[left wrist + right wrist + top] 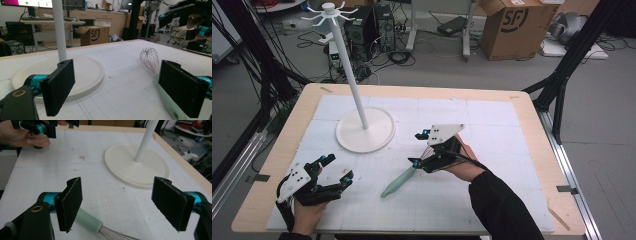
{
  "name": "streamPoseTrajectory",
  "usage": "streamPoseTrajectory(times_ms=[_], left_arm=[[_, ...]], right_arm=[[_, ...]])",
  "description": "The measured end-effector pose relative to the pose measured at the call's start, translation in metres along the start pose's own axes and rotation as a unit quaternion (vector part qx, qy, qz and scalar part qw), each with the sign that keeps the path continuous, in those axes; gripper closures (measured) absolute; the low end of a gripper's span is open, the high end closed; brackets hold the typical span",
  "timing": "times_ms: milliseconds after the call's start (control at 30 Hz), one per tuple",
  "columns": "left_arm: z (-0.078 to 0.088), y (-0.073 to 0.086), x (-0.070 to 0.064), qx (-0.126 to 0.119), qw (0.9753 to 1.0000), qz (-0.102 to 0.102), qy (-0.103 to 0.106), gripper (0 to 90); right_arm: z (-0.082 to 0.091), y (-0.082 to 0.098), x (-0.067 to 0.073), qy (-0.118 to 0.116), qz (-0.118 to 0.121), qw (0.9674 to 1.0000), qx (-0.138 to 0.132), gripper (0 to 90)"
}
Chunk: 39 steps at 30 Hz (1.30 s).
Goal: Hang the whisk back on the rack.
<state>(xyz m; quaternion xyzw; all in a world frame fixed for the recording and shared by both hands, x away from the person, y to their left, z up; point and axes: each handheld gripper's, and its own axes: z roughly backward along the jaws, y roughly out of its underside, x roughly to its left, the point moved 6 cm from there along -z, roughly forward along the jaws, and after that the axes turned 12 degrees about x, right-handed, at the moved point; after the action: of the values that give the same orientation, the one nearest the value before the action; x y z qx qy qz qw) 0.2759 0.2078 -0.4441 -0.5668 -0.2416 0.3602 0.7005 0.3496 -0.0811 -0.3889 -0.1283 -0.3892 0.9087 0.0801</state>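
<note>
Whisk (pixel 398 183) lay flat on the white mat of the counter (pixel 532 114), its pale green handle pointing toward my side and its wire head lying under my right hand-held gripper (pixel 417 149). In the right gripper view the handle's end and the start of the wires (pixel 117 235) sat low between the two black pads (pixel 70 203), nearer the left one, with neither pad touching them. That gripper stood partly open and held nothing. My left hand-held gripper (pixel 338 168) hovered near the counter's front left corner, jaws wide apart and empty; from its own view the whisk's wire cage (pixel 150 60) showed just beyond the right pad.

The white stand (pixel 365 130), a round base with a tall pole and hooks at the top, stood behind the whisk, well apart from it.

I judged the step in hand to be the reach and grasp: the right jaws were placed around the neck of the whisk, where handle meets wire, but had no hold yet. The next move called for settling a little lower so the pads bracketed the firm handle rather than the springy wires, then closing squarely. A grip on the wires alone could slip or bend them.
</note>
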Motion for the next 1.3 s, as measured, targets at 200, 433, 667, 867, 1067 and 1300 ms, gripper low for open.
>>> streamPoseTrajectory(times_ms=[200,433,667,867,1067,1300], left_arm=[[-0.002,0.0,0.001,0.003,1.0,0.002,-0.004,14.8],[-0.001,0.0,0.001,0.001,1.0,0.004,-0.004,14.8],[-0.001,0.0,0.001,0.001,1.0,0.004,-0.002,14.8],[-0.001,-0.001,0.0,0.0,1.0,0.003,0.001,14.9],[-0.001,-0.001,0.0,-0.002,1.0,0.005,0.002,14.8],[-0.001,-0.001,0.0,-0.002,1.0,0.006,0.003,14.9]], right_arm=[[-0.022,-0.001,0.008,-0.039,0.027,0.9976,0.05,25.1],[-0.046,-0.001,0.02,-0.081,0.076,0.9862,0.123,29.5],[-0.055,0.001,0.025,-0.111,0.104,0.9738,0.169,30.6],[-0.067,0.01,0.03,-0.133,0.149,0.9538,0.224,34.5],[-0.077,0.024,0.025,-0.134,0.164,0.9398,0.268,35.1],[-0.083,0.03,0.024,-0.143,0.169,0.9317,0.288,35.8]])
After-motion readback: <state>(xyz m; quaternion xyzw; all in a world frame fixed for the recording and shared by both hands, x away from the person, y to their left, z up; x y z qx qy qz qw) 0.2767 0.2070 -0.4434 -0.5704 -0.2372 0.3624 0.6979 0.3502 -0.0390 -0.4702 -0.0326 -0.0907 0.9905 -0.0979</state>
